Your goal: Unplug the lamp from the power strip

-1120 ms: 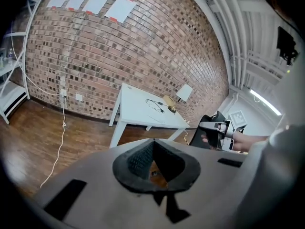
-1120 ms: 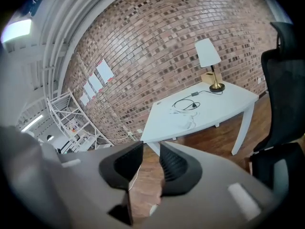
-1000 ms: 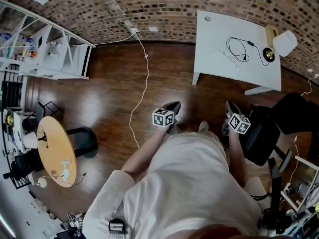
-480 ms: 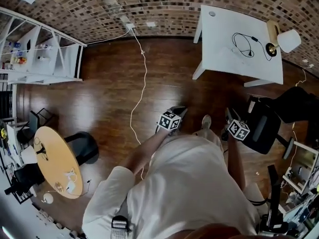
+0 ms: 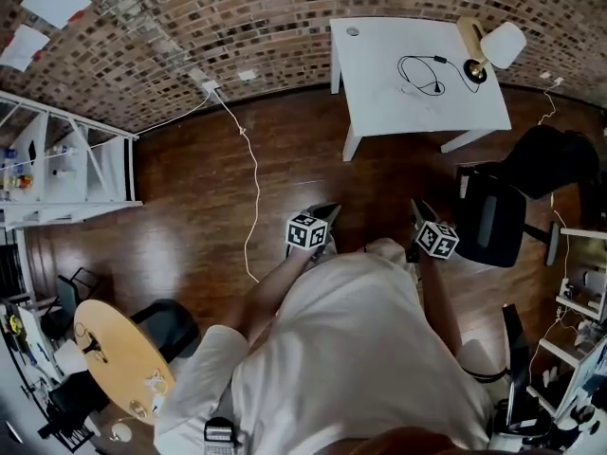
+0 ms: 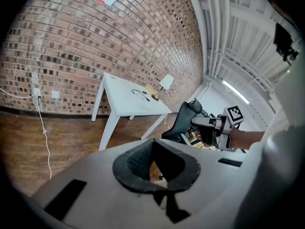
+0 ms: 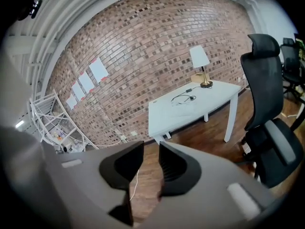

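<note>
- The left tool [image 6: 151,148] has its jaw tips closed together on nothing. The right tool [image 7: 151,157] has its jaws partly apart with only floor showing through the gap.
- Both tools are held out in front of the person, well short of the tabletop [image 5: 417,112] and pointing roughly toward it.
- The step in hand looks like the approach, and nothing on the tabletop has been touched.
- The lamp [image 5: 495,47] stands at the tabletop's far right corner, and its black cord [image 5: 417,67] loops toward the middle of the tabletop.
- The power strip is too faint against the white tabletop to pick out.
- Next, I judge, the tools must come up to the tabletop and follow the cord to its plug. One tool should steady the strip while the other pulls the plug.
</note>
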Demonstrator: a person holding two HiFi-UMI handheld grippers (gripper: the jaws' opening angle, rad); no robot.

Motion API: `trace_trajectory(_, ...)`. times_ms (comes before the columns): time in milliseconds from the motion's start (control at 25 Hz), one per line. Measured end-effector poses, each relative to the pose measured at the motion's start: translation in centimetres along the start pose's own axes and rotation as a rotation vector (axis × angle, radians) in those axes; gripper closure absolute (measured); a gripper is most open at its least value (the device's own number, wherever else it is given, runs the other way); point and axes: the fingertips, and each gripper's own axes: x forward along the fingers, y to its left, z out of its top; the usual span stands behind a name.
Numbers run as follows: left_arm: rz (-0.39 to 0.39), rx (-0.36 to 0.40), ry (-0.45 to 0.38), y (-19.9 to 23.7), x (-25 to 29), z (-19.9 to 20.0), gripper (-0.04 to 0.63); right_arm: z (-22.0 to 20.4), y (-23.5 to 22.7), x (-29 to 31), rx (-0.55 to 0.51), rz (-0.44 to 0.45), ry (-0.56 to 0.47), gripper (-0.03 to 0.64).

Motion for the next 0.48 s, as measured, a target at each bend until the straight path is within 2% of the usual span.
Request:
trace_trajectory(160, -0.010, 0.059, 0.014, 0.0, 0.9, 2.5, 0.595, 1.0, 0.1, 0.4, 0.016, 0.013, -0.051, 0.525)
trace_trajectory(360, 0.029, 0.067, 0.005, -1.4, 4.0, 4.1, 0.595, -0.1, -1.2, 1.5, -0.063, 0.085, 0.064, 0.526)
trace_trajectory(480, 0.056, 0.038, -0.049, -3.3, 6.5, 5.2, 0.595, 1.3, -4.4, 1.9, -0.110, 0.097, 0.105, 0.526)
